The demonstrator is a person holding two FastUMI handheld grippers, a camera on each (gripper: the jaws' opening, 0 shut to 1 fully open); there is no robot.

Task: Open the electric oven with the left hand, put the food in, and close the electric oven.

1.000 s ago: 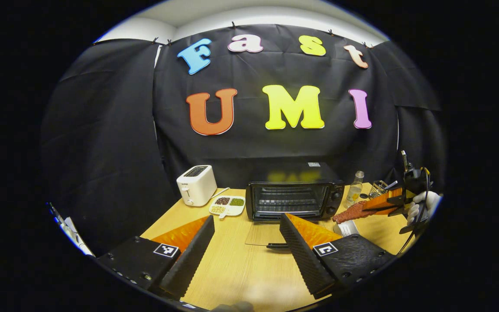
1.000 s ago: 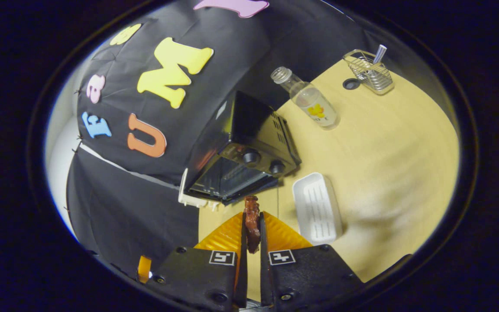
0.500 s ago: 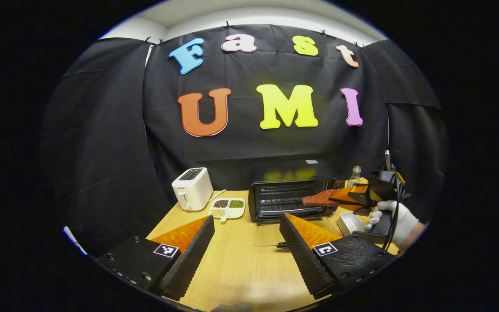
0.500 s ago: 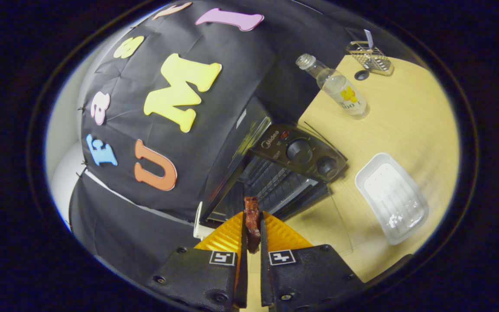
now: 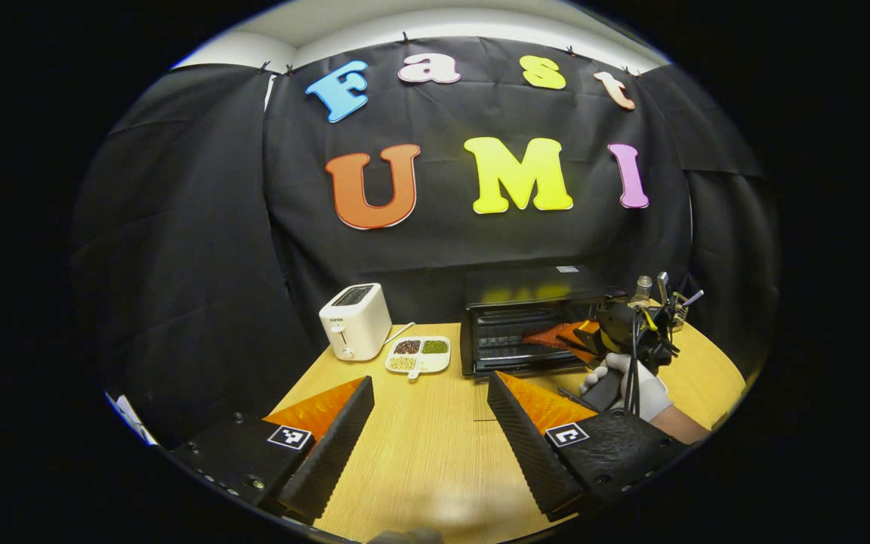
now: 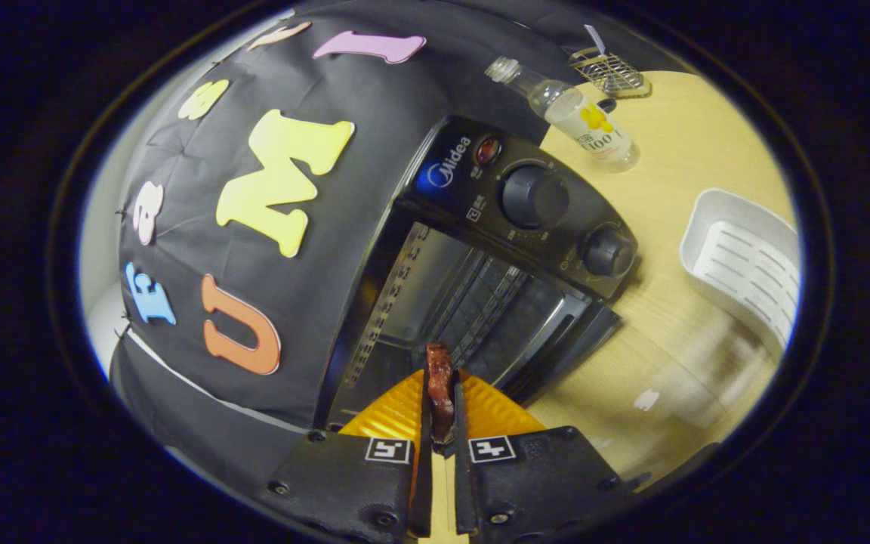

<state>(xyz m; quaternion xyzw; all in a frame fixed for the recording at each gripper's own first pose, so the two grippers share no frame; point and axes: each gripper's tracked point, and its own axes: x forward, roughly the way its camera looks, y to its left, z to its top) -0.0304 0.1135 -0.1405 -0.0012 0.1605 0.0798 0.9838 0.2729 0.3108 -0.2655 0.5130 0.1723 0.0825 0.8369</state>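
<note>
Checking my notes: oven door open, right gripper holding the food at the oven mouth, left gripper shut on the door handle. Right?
Not quite. In the left gripper view the left gripper is open and holds nothing, back from the oven. The rest stands: right gripper grips the food.

Toaster [image 5: 354,321] beside divided dish [image 5: 418,355] (bottle [image 6: 575,113] stands apart).

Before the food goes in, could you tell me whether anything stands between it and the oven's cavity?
Nothing visible does. The oven door is down, and the right gripper, shut on the food, points straight at the open cavity's rack.
</note>
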